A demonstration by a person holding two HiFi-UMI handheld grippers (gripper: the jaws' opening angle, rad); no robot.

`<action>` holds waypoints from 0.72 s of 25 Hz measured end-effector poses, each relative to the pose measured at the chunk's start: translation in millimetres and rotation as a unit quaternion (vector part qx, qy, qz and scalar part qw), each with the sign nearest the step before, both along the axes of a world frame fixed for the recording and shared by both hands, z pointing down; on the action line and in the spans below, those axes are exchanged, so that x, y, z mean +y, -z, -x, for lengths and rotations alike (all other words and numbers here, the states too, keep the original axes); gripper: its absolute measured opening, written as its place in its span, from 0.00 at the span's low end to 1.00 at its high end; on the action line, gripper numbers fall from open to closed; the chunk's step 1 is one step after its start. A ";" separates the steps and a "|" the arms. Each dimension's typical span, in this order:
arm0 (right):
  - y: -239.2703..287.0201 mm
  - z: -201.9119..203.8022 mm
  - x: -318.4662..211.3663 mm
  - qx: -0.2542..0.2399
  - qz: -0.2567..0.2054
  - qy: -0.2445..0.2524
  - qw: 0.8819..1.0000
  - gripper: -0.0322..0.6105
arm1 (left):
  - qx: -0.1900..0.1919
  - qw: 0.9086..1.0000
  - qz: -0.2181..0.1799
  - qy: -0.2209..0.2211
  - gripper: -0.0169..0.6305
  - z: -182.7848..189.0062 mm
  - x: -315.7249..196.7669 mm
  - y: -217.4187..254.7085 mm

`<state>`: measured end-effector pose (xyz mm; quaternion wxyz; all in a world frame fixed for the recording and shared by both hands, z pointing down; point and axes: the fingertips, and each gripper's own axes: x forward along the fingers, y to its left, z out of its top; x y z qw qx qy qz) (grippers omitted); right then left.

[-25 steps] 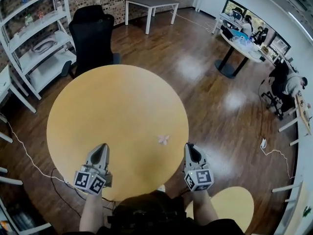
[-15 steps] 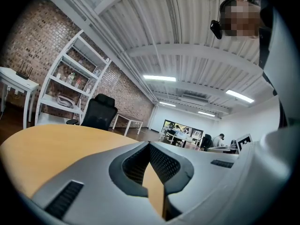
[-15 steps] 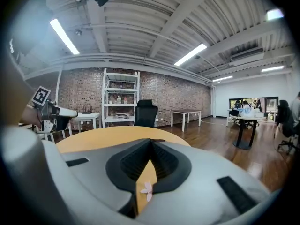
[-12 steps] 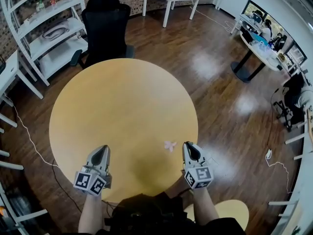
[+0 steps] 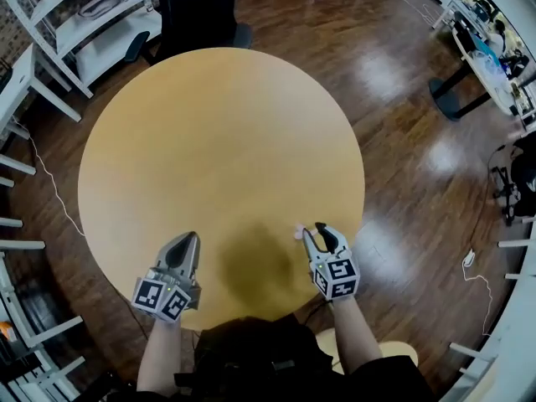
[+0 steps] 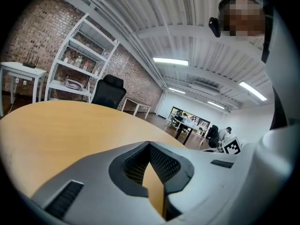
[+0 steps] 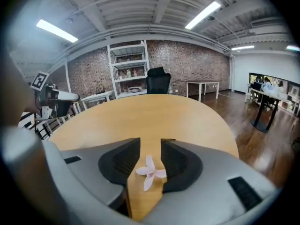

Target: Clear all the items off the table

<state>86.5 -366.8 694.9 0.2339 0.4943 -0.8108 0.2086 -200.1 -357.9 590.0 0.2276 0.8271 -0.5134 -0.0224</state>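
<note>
Starting at the left, we find the left gripper (image 5: 186, 239) low over the near edge of the counter (image 5: 209, 132). Its jaws are closed tip to tip and hold nothing; in the left gripper view only a thin wedge of bare wood shows between them.

Moving across the middle, the round counter is bare from rim to rim. We judge the task almost finished, with a single item left to take away.

That item is a flower (image 7: 150, 171), lying flat on the counter close to its near right edge. It is small and pale pink, with a few thin petals splayed out from a centre. It looks light and flimsy, the sort of thing that would crumple under a firm pinch. We cannot tell whether it is paper or cloth.

At the right, the right gripper (image 7: 150, 143) is tipped down over the flower. Its jaws have just been opening and stand partway apart, straddling the flower. One petal reaches close to the right-hand jaw, but we see no squeeze on it, so the right gripper has hold of nothing yet.

What remains, as we read it, is to close on the flower and carry it off the counter.
</note>
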 end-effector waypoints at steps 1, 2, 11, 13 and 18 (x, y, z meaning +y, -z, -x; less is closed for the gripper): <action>-8.6 1.2 -0.4 0.001 0.010 0.003 1.000 0.27 | -0.002 1.000 0.006 -0.001 0.03 -3.1 0.9 -4.0; -15.6 2.6 -0.4 0.000 0.019 0.006 1.000 0.27 | -0.003 1.000 0.011 -0.001 0.03 -5.4 1.8 -6.9; -38.6 9.1 0.1 0.019 0.046 0.024 0.998 0.07 | -0.002 1.000 0.027 0.008 0.03 -6.3 9.9 -16.1; -36.8 10.7 -1.5 0.021 0.043 0.026 0.999 0.05 | -0.003 1.000 0.025 0.010 0.03 -5.3 11.2 -15.2; -16.5 17.4 -6.2 0.011 0.019 0.020 1.000 0.05 | -0.001 1.000 0.010 0.017 0.03 7.7 11.4 -6.2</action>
